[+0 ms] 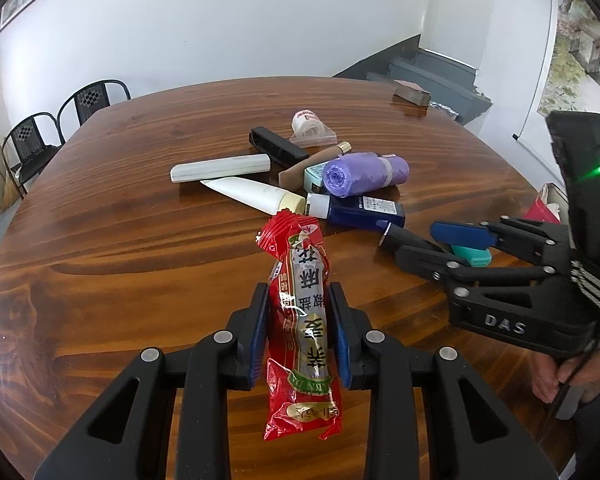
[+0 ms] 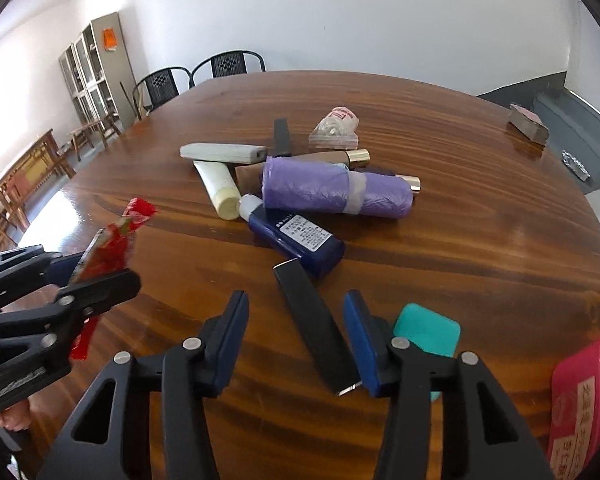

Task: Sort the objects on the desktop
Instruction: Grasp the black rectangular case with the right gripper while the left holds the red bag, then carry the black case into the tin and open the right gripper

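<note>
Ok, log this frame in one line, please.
left claw: shut on red foil snack packet | right claw: open, astride black rectangular stick | wooden table: pile unsorted

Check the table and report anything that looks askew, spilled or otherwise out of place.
Nothing is spilled or visibly damaged. The oddity is the heap at the table's middle: the purple bag roll lies across the brown tube, and the navy bottle and white tube lie at crossed angles against it.

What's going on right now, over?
Left tongs clamped on red snack packet. Right tongs open around black stick. Teal block beside it.
</note>
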The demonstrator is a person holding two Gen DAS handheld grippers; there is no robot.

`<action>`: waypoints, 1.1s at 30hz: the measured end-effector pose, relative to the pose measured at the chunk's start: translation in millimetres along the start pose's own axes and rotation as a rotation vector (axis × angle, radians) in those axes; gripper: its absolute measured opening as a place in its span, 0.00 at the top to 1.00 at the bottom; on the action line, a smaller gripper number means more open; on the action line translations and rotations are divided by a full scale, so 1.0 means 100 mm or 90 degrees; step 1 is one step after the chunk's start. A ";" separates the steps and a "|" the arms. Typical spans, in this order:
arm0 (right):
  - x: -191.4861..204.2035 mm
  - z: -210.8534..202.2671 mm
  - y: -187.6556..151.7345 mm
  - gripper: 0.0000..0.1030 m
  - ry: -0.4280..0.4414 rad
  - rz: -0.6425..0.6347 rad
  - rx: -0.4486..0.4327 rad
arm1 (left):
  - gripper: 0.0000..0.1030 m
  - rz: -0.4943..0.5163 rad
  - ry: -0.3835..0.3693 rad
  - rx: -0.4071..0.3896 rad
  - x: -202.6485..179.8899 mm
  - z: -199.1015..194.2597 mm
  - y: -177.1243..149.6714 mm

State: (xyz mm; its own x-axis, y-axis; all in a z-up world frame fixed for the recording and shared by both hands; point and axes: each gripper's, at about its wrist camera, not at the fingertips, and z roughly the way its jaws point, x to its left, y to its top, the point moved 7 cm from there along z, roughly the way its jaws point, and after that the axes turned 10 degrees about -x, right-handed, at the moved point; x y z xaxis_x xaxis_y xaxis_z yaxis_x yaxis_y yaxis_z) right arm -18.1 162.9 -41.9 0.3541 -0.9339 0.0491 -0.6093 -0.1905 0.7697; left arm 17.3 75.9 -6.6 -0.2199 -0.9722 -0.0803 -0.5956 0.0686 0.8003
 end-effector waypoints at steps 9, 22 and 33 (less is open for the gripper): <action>-0.05 0.12 -0.06 0.55 -0.006 -0.002 0.029 | 0.70 -0.006 -0.004 0.008 -0.03 0.02 -0.02; 0.09 0.04 -0.12 0.78 0.001 -0.012 0.014 | 0.70 -0.011 -0.005 0.001 -0.04 -0.03 -0.03; -0.13 -0.41 -0.02 0.78 0.006 0.118 -0.071 | 0.70 -0.009 -0.017 -0.006 -0.13 -0.07 -0.02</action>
State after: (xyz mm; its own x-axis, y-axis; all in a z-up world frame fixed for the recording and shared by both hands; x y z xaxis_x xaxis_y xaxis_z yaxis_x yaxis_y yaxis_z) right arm 8.0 187.9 -17.8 0.2509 -0.9468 0.2017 -0.5826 0.0187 0.8126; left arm 27.0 86.3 -3.2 -0.2316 -0.9669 -0.1071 -0.5913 0.0524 0.8048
